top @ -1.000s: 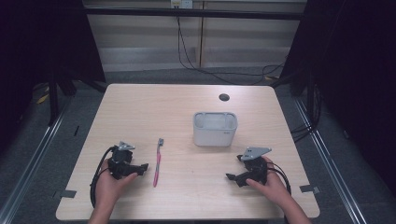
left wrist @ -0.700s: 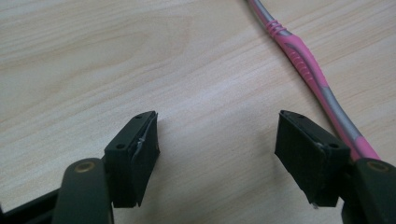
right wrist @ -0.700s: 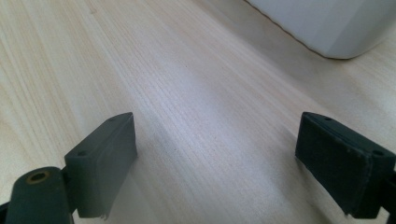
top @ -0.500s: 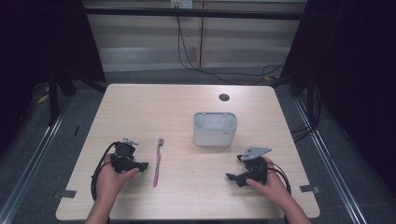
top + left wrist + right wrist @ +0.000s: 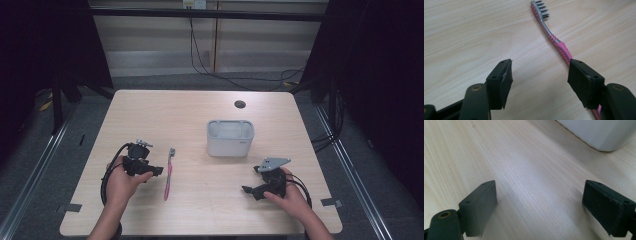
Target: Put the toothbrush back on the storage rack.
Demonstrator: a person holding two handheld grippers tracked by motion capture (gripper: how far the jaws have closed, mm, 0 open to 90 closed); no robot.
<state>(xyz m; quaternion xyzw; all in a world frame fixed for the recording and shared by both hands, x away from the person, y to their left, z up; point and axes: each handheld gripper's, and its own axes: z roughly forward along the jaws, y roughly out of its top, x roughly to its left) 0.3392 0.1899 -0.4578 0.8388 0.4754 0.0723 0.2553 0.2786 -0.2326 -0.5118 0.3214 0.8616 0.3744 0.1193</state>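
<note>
A pink and grey toothbrush (image 5: pixel 168 174) lies flat on the wooden table (image 5: pixel 200 115), its bristled head toward the far side. My left gripper (image 5: pixel 155 171) sits just left of it, open, jaws low over the wood. In the left gripper view the toothbrush (image 5: pixel 550 37) runs from upper middle down behind the right-hand jaw, and the left gripper (image 5: pixel 540 80) holds nothing. A white rectangular bin (image 5: pixel 230 138) stands right of centre. My right gripper (image 5: pixel 247 190) rests near the front right, open and empty. In the right gripper view the right gripper (image 5: pixel 540 205) faces bare wood, with the bin (image 5: pixel 599 132) at top right.
A small dark round hole (image 5: pixel 240 104) sits in the table near its far edge. Black cables trail from both grippers. Dark floor, metal rails and curtains surround the table.
My left gripper has shifted slightly toward the toothbrush and the near edge. The right gripper has stayed in place.
</note>
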